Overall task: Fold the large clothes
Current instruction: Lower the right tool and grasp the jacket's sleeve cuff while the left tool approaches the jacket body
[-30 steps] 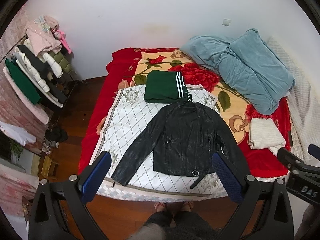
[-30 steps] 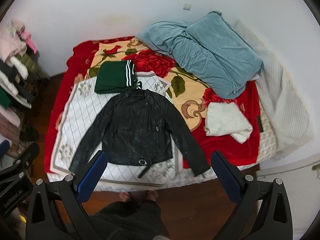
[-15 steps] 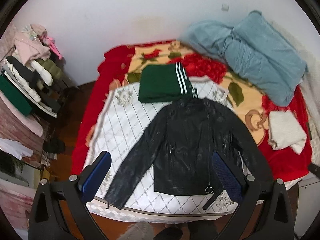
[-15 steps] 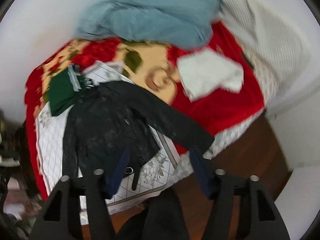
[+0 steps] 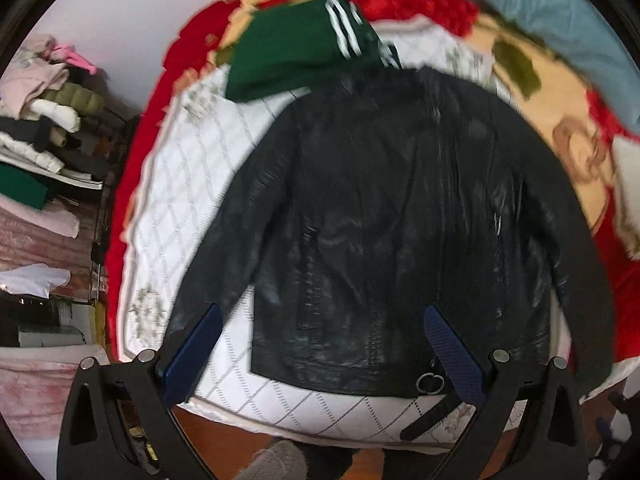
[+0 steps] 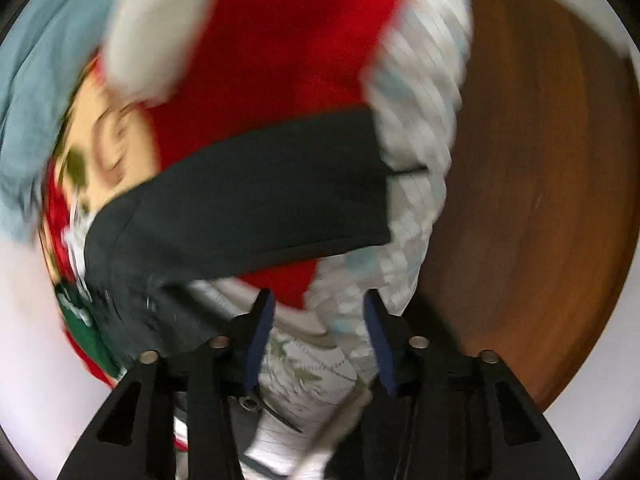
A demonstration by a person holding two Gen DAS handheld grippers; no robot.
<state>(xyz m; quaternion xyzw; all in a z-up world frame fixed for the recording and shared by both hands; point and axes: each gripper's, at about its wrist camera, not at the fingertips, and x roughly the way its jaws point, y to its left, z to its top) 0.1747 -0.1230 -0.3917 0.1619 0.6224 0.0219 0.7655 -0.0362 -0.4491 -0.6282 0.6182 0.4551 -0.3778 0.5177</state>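
Both claws have been brought down closer to the bed [image 5: 132, 184] since the earlier frames. Beyond the black jacket [image 5: 392, 216], spread flat on the white quilted cover [image 5: 188, 184], a folded green garment [image 5: 288, 52] is seen touching its collar. The left claw [image 5: 320, 352] is held wide open above the hem, gripping nothing. The right claw [image 6: 316, 344] is narrowed, still empty, near the jacket's sleeve [image 6: 260, 200].

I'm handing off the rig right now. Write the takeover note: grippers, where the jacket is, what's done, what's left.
Left gripper: open, holding nothing, above the black jacket near its hem.
Right gripper: open, empty, near the jacket's sleeve at the bed's edge; view blurred.
Jacket lies flat, sleeves spread, on the white quilted cover. Folded green garment lies at its collar.
Done: jacket spread out.
Left: every fold.
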